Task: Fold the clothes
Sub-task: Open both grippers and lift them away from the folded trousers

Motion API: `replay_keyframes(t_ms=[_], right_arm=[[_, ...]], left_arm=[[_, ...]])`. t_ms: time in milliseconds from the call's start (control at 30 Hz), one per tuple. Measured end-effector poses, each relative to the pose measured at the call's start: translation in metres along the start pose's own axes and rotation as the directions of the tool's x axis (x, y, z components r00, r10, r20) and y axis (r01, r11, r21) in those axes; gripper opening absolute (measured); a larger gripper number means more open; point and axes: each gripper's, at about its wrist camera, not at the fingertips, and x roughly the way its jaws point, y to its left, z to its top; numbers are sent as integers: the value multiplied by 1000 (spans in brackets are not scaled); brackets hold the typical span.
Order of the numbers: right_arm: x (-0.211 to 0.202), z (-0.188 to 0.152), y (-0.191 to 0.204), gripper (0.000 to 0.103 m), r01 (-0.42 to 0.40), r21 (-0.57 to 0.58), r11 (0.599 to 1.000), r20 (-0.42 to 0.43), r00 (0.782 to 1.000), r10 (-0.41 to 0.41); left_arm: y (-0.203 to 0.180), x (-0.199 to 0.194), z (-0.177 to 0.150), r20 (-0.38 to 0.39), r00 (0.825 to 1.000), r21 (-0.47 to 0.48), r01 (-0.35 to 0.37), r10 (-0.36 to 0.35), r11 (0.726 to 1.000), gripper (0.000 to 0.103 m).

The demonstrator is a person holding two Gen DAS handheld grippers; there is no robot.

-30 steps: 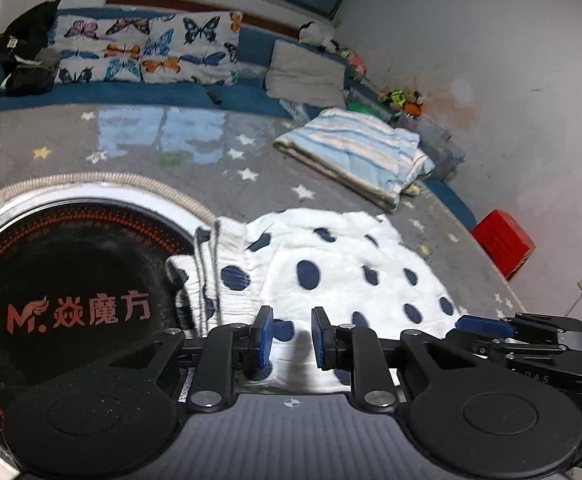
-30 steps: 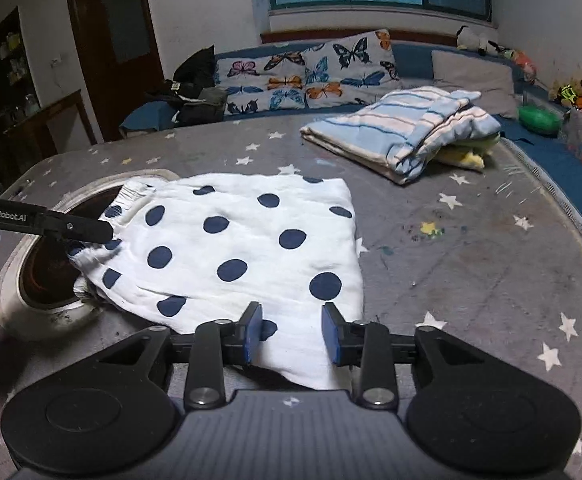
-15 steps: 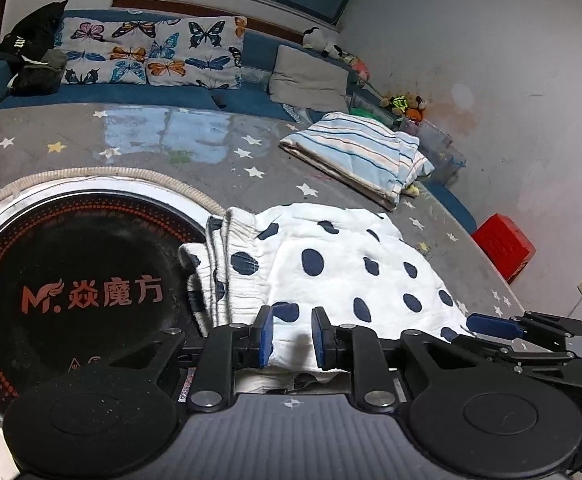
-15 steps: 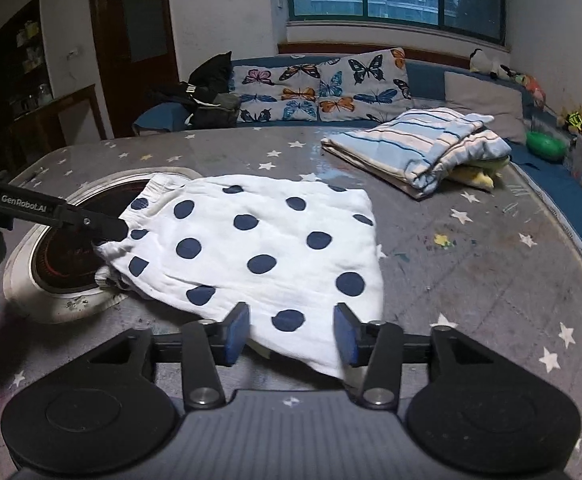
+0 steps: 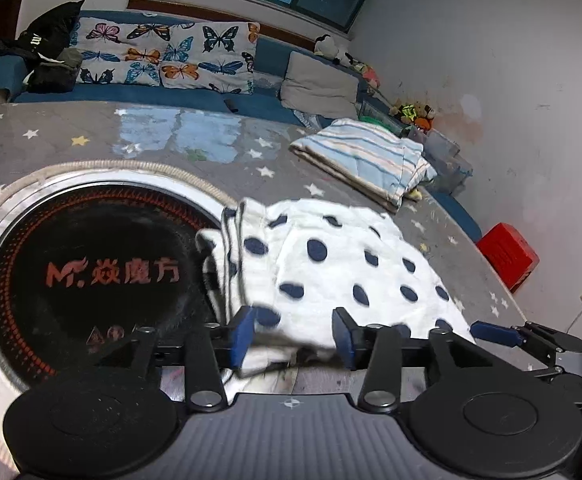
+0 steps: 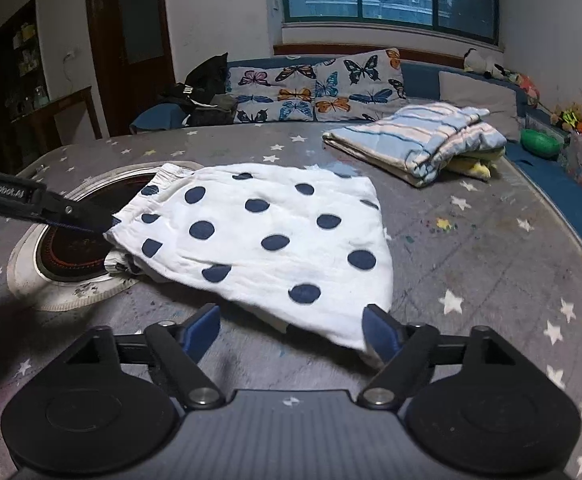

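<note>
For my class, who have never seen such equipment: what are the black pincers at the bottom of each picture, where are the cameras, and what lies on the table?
No robot here: a person holds a two-finger gripper in each hand, each carrying a camera looking along its fingers. One picture is from the left gripper, the other from the right gripper. On the star-patterned table lies a folded white garment with navy dots, partly over a round black cooktop; a striped folded blanket sits behind. Both grippers' jaws are opening, cloth edge between them but nothing pinched.
</note>
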Motion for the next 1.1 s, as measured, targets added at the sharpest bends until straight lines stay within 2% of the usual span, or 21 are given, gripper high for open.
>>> replay_keyframes(t_ms=[100, 233, 300, 433, 733, 1100], right_arm=[[-2, -6, 1, 86, 0, 23, 1000, -1, 1000, 0], [-7, -15, 4, 89, -1, 52, 999, 5, 1000, 1], [-9, -18, 6, 99, 6, 64, 998, 7, 1000, -6], [-14, -24, 8, 103, 18, 84, 996, 10, 1000, -19], [-25, -36, 14, 103, 39, 136, 990, 22, 999, -42], [-28, -51, 28, 103, 66, 168, 984, 8, 998, -68]], left_arm=[[2, -4, -9, -8, 1000, 0, -12, 12, 1000, 58], [6, -11, -22, -16, 1000, -2, -20, 20, 1000, 72], [5, -15, -29, -17, 1000, 9, -22, 23, 1000, 76], [3, -23, -40, -14, 999, 29, -29, 29, 999, 87], [2, -36, -57, 6, 999, 55, -52, 51, 997, 102], [3, -50, -76, 16, 1000, 55, -24, 23, 998, 103]])
